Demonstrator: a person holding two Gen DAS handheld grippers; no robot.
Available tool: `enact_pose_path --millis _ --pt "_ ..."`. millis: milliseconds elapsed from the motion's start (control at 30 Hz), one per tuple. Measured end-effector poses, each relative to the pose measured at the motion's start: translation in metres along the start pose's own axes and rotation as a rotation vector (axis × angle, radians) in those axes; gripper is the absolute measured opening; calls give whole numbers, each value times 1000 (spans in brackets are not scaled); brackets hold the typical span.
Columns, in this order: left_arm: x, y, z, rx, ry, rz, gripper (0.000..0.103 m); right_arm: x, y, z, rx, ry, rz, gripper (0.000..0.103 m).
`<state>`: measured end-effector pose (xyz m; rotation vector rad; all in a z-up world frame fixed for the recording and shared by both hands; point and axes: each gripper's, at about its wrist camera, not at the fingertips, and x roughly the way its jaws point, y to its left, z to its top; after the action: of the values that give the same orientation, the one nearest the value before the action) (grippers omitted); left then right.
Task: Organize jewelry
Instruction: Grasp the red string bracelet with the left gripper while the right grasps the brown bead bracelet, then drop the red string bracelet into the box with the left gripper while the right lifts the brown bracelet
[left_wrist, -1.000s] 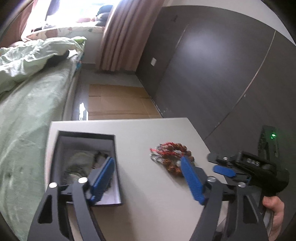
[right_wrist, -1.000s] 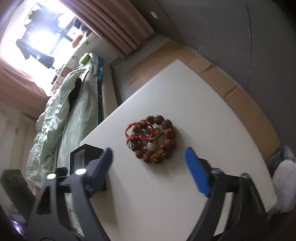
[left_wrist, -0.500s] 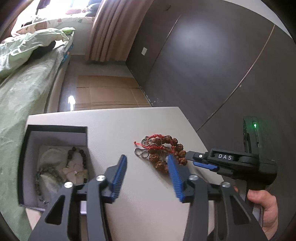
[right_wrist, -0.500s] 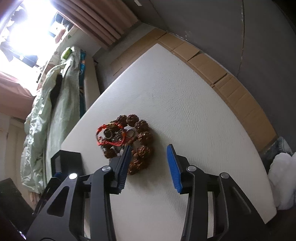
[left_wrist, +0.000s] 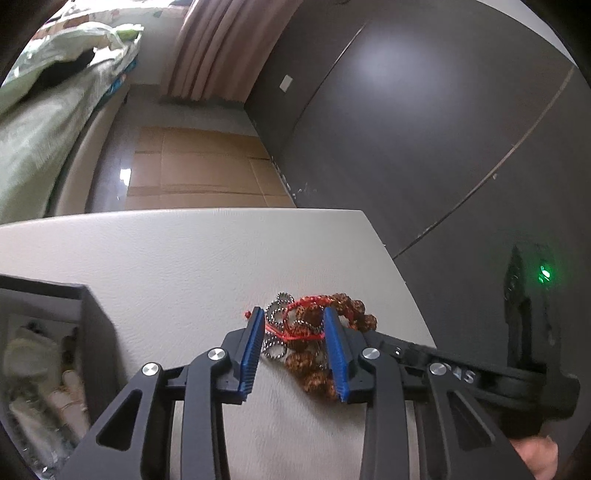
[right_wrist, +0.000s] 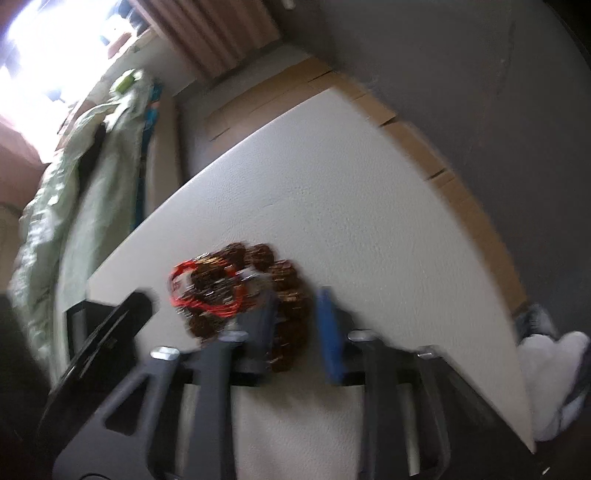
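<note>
A tangle of jewelry lies on the white table (left_wrist: 184, 258): a brown bead bracelet (left_wrist: 314, 373), a red cord (left_wrist: 306, 301) and a silver ball chain (left_wrist: 275, 314). My left gripper (left_wrist: 293, 325) is partly open, its blue pads on either side of the red cord and chain. My right gripper (right_wrist: 297, 314) is partly open around the near side of the bead bracelet (right_wrist: 284, 280); that view is blurred. The open black jewelry box (left_wrist: 88, 332), holding pale pieces and beads, stands to the left.
A bed with green bedding (left_wrist: 44, 110) runs along the left. Dark wardrobe doors (left_wrist: 424, 129) stand on the right, cardboard sheets (left_wrist: 199, 170) on the floor beyond the table. The table's right edge (left_wrist: 406, 280) is close to the jewelry.
Both grippers have moved in onto the jewelry pile and narrowed their jaws around it. The left one swung right, away from the box.
</note>
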<state>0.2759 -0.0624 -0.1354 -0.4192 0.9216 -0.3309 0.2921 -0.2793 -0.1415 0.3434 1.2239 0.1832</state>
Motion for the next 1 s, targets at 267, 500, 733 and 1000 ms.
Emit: enact_pose_path --millis 267,500,733,1000 --pt "22 0 -1 -13 29 -13 20 -3 -12 1 48 22 60 19" --pt "8 -3 -4 1 -11 -28 0 -15 -15 1 52 12 102 19" --pt "-33 -11 -3 18 -75 -54 0 -38 -5 -2 30 -29 188 19" --pt "-78 -16 -3 18 -135 -71 0 -61 16 -11 -31 -73 273 19"
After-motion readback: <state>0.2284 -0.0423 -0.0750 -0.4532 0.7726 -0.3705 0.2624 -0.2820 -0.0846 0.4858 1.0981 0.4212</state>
